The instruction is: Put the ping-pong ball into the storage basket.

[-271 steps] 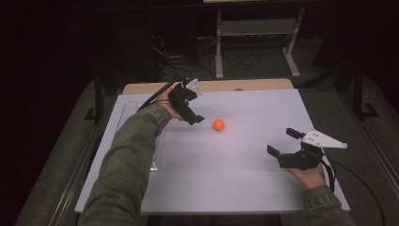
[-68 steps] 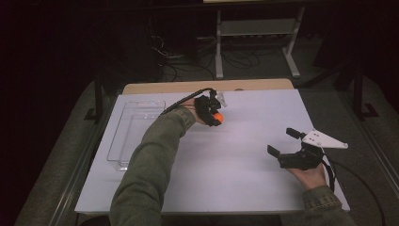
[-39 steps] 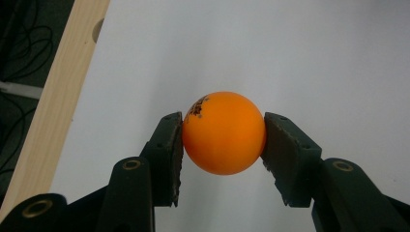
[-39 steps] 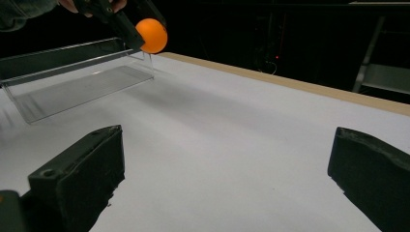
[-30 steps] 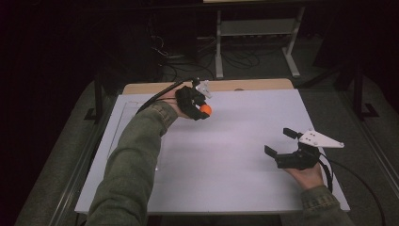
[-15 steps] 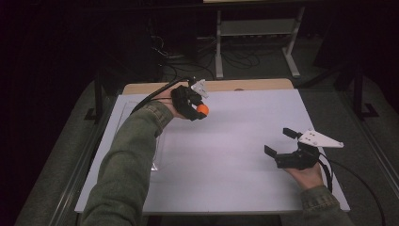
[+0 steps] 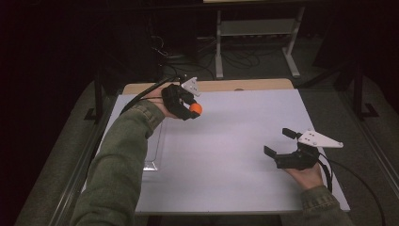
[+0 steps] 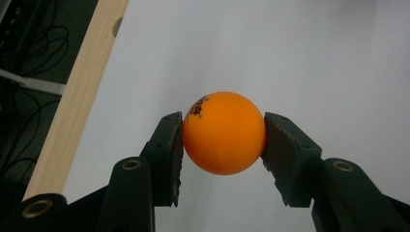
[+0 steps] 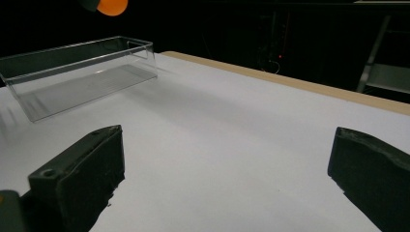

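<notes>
From the high view, the left gripper [image 7: 189,107] hangs above the far left part of the white table [image 7: 235,155], at about eleven o'clock from the table's middle, its jaws closed on an orange ping-pong ball [image 7: 195,108]. So the pick-up looks done; what seems left is carrying the ball to the clear plastic tray [image 7: 154,155] and letting go, though that is my guess from where things lie. The tray is mostly hidden under the green sleeve [image 7: 120,165], with just one edge and a corner peeking out at about seven o'clock from the ball. The right gripper [image 7: 280,142] rests low at about four o'clock from the table's middle, jaws spread wide and empty, well apart from the ball. In the left gripper view, the ball [image 8: 224,132] sits squarely between the two black jaws, both pads pressed on its sides, with a small dark print at its eleven o'clock that is too small to read; the white surface lies beneath and the table's wooden edge [image 8: 77,96] runs along at nine o'clock. How high the ball hangs cannot be judged here. In the right gripper view, that gripper's jaws stand far apart over bare table, the tray [image 9: 80,72] stands empty at ten o'clock, and the ball [image 9: 112,6] shows at the top edge, cut off, above the tray's far end.
</notes>
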A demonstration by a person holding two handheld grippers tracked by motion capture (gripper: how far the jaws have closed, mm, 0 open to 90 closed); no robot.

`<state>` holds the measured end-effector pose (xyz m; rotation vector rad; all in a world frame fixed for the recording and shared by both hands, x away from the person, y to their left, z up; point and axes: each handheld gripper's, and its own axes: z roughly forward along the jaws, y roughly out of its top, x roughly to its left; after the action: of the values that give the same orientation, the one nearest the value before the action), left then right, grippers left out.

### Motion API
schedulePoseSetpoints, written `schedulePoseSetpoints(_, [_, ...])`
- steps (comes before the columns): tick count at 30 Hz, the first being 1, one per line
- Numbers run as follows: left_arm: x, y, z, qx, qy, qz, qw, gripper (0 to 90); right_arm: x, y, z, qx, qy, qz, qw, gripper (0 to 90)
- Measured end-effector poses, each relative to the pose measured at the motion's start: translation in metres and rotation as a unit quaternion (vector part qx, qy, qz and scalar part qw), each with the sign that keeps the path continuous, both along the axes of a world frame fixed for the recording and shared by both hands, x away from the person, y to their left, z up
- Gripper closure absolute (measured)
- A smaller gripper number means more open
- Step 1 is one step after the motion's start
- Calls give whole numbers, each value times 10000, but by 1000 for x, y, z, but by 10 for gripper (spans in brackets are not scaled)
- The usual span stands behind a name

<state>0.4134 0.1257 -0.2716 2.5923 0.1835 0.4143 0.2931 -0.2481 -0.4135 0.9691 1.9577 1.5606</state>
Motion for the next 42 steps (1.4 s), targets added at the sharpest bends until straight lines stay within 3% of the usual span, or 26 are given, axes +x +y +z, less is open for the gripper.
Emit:
schedulePoseSetpoints(19, [-16, 23, 15, -41, -18, 46, 10000, 507, -2, 2, 0, -51, -12, 41, 10000, 0])
schedulePoseSetpoints(42, [-31, 48, 35, 192, 50, 169, 9997, 507, -4, -1, 1, -66, -34, -20, 10000, 0])
